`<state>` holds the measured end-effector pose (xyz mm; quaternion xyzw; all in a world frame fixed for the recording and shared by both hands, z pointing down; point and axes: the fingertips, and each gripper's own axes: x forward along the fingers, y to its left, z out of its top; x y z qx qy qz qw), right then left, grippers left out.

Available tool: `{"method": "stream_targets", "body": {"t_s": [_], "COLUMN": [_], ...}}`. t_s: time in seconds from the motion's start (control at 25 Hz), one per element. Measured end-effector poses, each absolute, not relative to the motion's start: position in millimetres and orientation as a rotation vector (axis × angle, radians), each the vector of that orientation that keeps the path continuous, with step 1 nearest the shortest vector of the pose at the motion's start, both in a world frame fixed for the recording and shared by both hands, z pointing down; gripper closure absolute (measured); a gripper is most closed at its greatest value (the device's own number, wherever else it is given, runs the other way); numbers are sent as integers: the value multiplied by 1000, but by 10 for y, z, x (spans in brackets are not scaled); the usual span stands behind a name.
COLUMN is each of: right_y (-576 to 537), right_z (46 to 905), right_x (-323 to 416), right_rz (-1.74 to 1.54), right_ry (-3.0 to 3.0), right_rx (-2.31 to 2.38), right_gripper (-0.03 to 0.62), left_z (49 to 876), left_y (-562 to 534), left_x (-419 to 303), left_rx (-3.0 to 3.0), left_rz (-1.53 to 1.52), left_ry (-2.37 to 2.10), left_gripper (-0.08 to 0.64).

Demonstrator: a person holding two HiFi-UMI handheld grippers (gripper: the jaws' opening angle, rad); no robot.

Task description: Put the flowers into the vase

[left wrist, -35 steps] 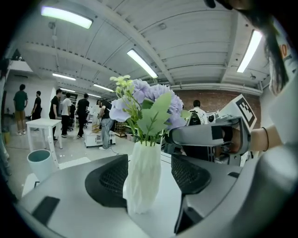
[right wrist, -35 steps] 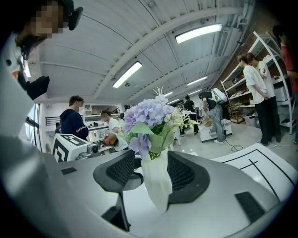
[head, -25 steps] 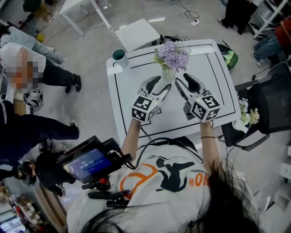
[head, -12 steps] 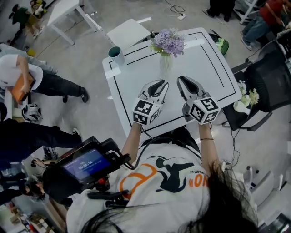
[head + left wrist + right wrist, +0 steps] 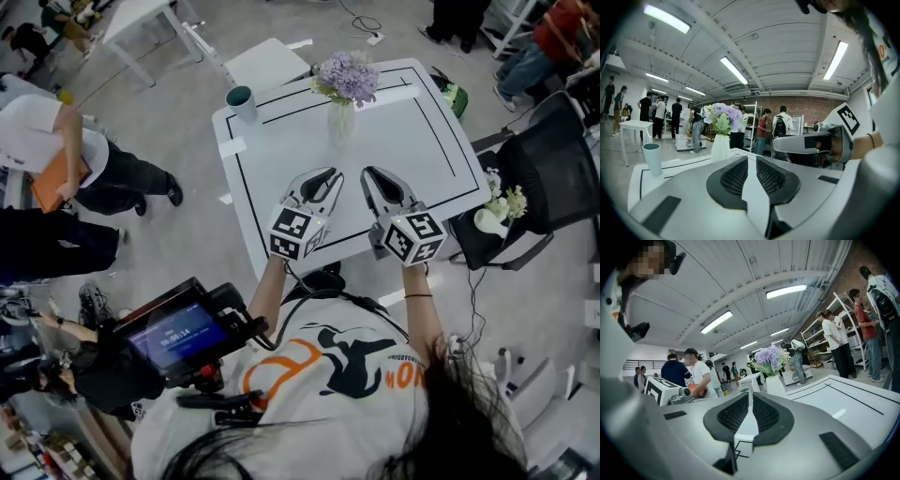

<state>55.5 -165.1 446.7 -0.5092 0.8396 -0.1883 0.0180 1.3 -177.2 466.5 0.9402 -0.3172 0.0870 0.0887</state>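
The white table [image 5: 412, 141], marked with a black border line, filled the centre of the head view. A dark chair [image 5: 553, 178] stood off its right edge, with a small white bunch [image 5: 506, 202] lying on it.

The left gripper [image 5: 328, 176] and the right gripper [image 5: 370, 176] were held side by side over the near half of the table, both pointing at the vase and well apart from it. The jaws of each had just been closing. In each gripper view they stood almost together, with only a thin gap and nothing between them.

The vase [image 5: 340, 120] stood upright on the far half of the table, inside the border line. The purple flowers [image 5: 347, 77] sat in its mouth, so the placement appeared to be complete. A teal cup [image 5: 241, 101] stood at the far left corner.

The step in hand was judged to be the retreat. To do it well:
- Draw both grippers straight back toward the near edge.
- Keep them level and clear of the table top.
- Do not sweep sideways toward the vase or cup.
- Confirm that the vase stands steady.
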Motion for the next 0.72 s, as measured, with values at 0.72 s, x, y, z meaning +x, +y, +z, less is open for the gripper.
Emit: {"method": "stream_targets", "body": {"t_s": [0.72], "right_y": [-254], "right_z": [4484], "right_x": [652], "right_rz": [-622], "right_ry": [2695], "right_rx": [-1418], "right_gripper": [566], "left_z": [4535], "left_y": [-357], "left_x": [-67], "left_rx": [2650], "left_rz": [182], "left_ry": [-1190], "left_gripper": [497]}}
